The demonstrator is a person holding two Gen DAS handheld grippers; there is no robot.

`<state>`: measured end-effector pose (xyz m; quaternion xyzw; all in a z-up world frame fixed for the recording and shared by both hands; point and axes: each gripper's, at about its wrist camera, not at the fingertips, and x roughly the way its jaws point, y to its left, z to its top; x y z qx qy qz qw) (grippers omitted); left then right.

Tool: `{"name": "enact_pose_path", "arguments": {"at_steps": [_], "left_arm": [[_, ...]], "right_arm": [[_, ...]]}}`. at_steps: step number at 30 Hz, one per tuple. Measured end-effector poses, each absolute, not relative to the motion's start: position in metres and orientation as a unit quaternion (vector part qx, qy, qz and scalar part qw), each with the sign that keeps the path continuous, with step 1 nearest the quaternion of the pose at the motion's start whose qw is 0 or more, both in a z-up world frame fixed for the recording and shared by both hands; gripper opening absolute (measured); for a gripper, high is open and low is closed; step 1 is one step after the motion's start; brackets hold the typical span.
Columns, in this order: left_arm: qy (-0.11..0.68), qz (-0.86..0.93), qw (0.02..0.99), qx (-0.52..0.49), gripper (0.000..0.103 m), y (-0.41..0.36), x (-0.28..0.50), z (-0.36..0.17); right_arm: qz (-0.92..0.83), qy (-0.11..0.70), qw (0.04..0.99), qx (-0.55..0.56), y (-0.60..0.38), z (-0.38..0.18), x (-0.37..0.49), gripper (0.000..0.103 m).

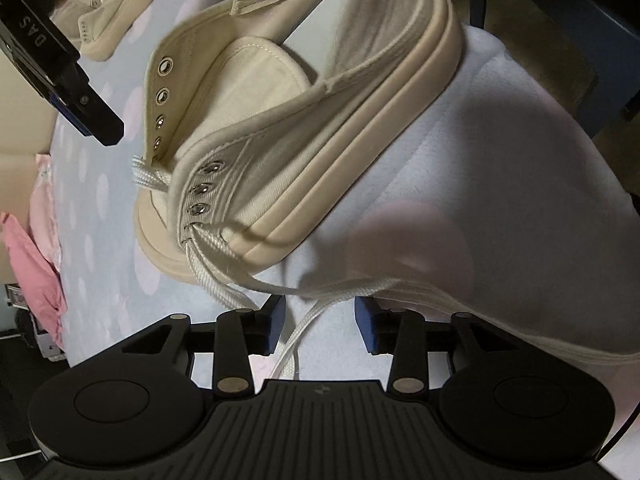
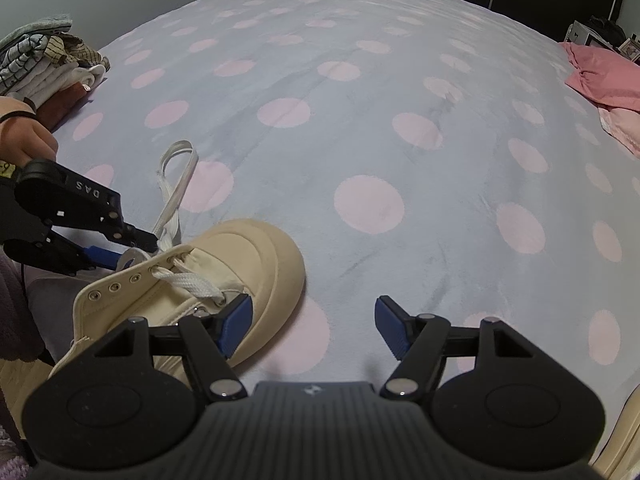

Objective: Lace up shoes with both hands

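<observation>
Lace (image 1: 304, 322) runs loose between your left gripper (image 1: 318, 326) fingers, parted, gripping nothing. Right gripper (image 2: 314, 326) gapes wide too. Close off-centre and you'll miss it, or tug the shoe (image 2: 208, 280).

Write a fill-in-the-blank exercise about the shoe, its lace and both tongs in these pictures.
1. The cream shoe lies on a blanket patterned with ___ dots.
2. The white lace is threaded only through the eyelets nearest the ___.
3. The left tongs are open, with a strand of lace running ___ their fingers.
4. The right tongs are open and hold ___.

Missing words: pink; toe; between; nothing
</observation>
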<state>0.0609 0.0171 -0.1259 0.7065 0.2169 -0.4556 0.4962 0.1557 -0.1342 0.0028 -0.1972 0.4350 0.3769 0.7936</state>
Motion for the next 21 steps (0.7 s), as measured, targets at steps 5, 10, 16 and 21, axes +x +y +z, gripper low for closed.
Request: {"name": "enact_pose_path", "arguments": {"at_steps": [5, 10, 16, 21], "left_arm": [[0.253, -0.455, 0.513, 0.683, 0.019, 0.010, 0.071, -0.129], [0.326, -0.425, 0.581, 0.613, 0.006, 0.009, 0.088, -0.127], [0.398, -0.358, 0.667, 0.518, 0.002, 0.025, 0.109, -0.114], [0.430, -0.295, 0.720, 0.459, 0.001, 0.034, 0.121, -0.099]], "right_arm": [[0.376, 0.435, 0.794, -0.197, -0.135, 0.003, 0.157, 0.071], [0.378, 0.434, 0.794, -0.198, -0.138, 0.003, 0.159, 0.071], [0.380, 0.434, 0.793, -0.197, -0.140, 0.003, 0.158, 0.071], [0.388, 0.436, 0.789, -0.191, -0.142, 0.006, 0.155, 0.071]]}}
